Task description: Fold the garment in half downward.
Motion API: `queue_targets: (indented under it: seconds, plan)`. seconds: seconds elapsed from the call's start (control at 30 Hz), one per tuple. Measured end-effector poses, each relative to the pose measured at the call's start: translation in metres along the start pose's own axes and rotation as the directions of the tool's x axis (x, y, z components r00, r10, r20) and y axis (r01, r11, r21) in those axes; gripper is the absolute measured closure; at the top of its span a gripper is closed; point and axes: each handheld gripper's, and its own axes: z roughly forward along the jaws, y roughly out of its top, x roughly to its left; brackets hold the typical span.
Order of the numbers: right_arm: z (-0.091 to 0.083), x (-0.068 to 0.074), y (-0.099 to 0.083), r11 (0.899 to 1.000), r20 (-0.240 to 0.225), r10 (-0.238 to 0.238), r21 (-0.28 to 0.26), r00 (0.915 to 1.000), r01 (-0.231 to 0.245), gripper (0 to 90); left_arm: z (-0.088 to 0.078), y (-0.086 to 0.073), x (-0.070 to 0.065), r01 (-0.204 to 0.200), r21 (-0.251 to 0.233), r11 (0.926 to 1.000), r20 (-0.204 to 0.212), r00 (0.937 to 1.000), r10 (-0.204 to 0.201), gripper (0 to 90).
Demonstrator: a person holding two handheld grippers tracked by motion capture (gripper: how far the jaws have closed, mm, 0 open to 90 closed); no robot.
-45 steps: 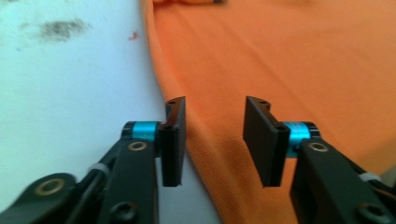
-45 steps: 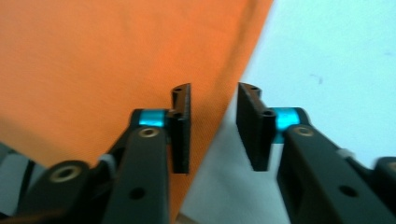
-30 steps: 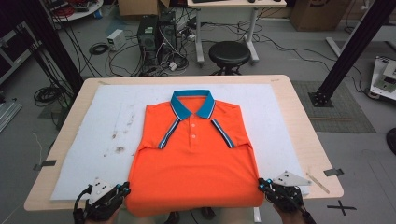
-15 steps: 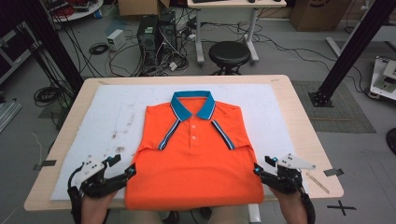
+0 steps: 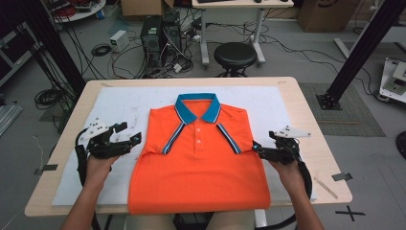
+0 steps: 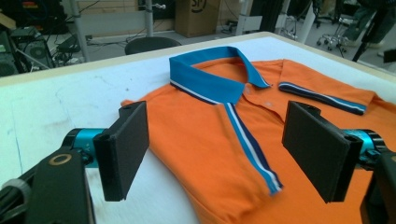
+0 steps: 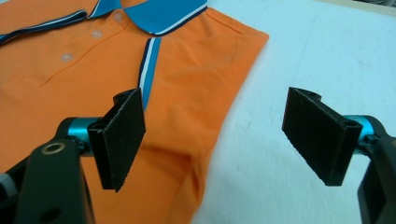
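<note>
While my hands come in from the bottom of the high view, I hold my left claw (image 5: 128, 136) at the left-centre of the frame and my right claw (image 5: 256, 149) at the right-centre, one at each side edge of the orange polo shirt (image 5: 198, 172). The shirt lies flat in the middle of the frame on the white mat (image 5: 119, 108) that covers the wooden surface (image 5: 316, 124), its blue collar (image 5: 197, 106) toward the top of the picture and its hem at the bottom edge of the surface. Both sleeves are folded in over the front, their striped cuffs slanting toward the button placket.

Both my claws have just been opening, and nothing is pinched in either. In the left gripper view my left claw (image 6: 217, 147) stands wide, and between the black pads I see the folded sleeve with its blue, white and navy band, lying lower down and untouched. In the right gripper view my right claw (image 7: 215, 140) is just as wide, its gap spanning the shirt's side edge: orange cloth on the left half of the frame, bare white mat on the right. The pads press on nothing.

At the top of the high view, beyond the surface, a black stool (image 5: 234, 55) stands on the floor.
</note>
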Motion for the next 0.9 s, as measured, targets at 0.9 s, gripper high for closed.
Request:
queue_targets:
  seconds: [0.9]
  plan:
    - [0.131,-0.046,0.047,0.979,0.067,0.063,0.191,0.9957,-0.075,39.6,0.121,-0.015,0.063,0.127,0.317,0.9398,-0.127,0.9878,-0.09,39.5]
